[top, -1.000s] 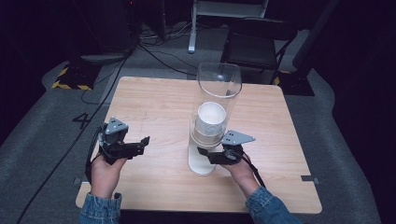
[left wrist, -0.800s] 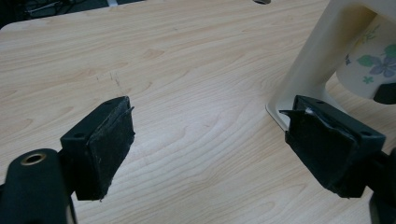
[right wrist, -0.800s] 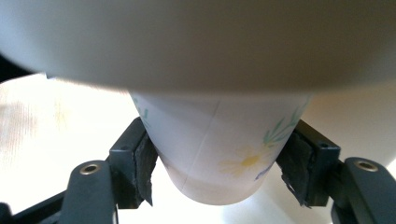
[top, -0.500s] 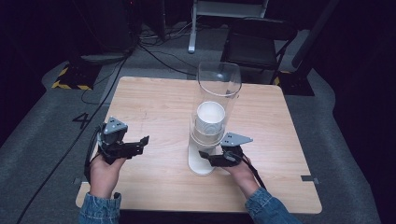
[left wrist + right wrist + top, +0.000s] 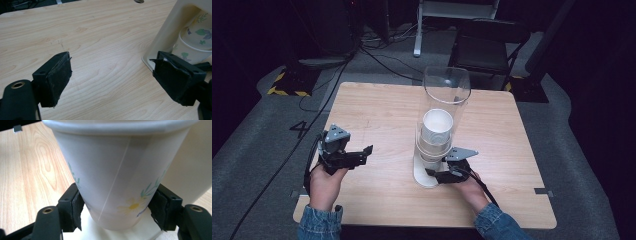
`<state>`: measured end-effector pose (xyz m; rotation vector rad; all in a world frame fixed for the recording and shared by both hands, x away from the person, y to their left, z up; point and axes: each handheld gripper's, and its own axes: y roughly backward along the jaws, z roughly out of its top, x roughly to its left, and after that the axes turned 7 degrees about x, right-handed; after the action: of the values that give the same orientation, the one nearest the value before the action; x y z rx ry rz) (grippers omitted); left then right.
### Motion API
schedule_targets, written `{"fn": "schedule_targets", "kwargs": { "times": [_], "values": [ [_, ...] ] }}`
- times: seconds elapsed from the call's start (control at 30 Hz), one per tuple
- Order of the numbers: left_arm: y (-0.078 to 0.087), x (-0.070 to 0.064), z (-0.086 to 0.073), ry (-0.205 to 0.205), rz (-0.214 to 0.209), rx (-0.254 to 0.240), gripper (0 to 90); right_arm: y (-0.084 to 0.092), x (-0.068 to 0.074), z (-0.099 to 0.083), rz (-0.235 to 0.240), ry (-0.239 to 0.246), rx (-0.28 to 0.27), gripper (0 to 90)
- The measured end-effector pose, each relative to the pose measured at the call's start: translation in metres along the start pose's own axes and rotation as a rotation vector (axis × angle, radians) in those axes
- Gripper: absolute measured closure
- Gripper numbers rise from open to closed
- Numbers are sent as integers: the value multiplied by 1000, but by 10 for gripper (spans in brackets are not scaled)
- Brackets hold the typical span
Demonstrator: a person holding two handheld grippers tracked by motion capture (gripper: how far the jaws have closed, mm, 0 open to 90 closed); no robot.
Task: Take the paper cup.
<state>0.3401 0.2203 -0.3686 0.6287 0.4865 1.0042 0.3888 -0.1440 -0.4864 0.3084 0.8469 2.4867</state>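
Note:
A clear tube dispenser stands on a cream base in the middle of the wooden table. A stack of white paper cups with a flower print sits inside it. The lowest cup pokes out under the tube, and my right gripper is shut on it, a pad pressing each side near its bottom. In the high view that right gripper sits at the foot of the dispenser. My left gripper hovers open over bare table to the left, holding nothing; its own view shows the left gripper beside the base and cup.
The right hand rests near the table's front edge. Beyond the far edge stand a black chair and cables on grey floor. A hazard-striped block lies at far left.

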Motion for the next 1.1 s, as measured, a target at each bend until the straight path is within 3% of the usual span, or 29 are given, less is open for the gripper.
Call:
{"fn": "schedule_targets", "kwargs": {
  "times": [0.47, 1.1],
  "values": [
    [-8, -1, 5, -9, -15, 11, 154, -1, 2, -9, -3, -8, 44, 343],
    [-19, -5, 16, -26, -39, 14, 154, 23, -6, -23, -73, -20, 71, 343]
  ]
}}
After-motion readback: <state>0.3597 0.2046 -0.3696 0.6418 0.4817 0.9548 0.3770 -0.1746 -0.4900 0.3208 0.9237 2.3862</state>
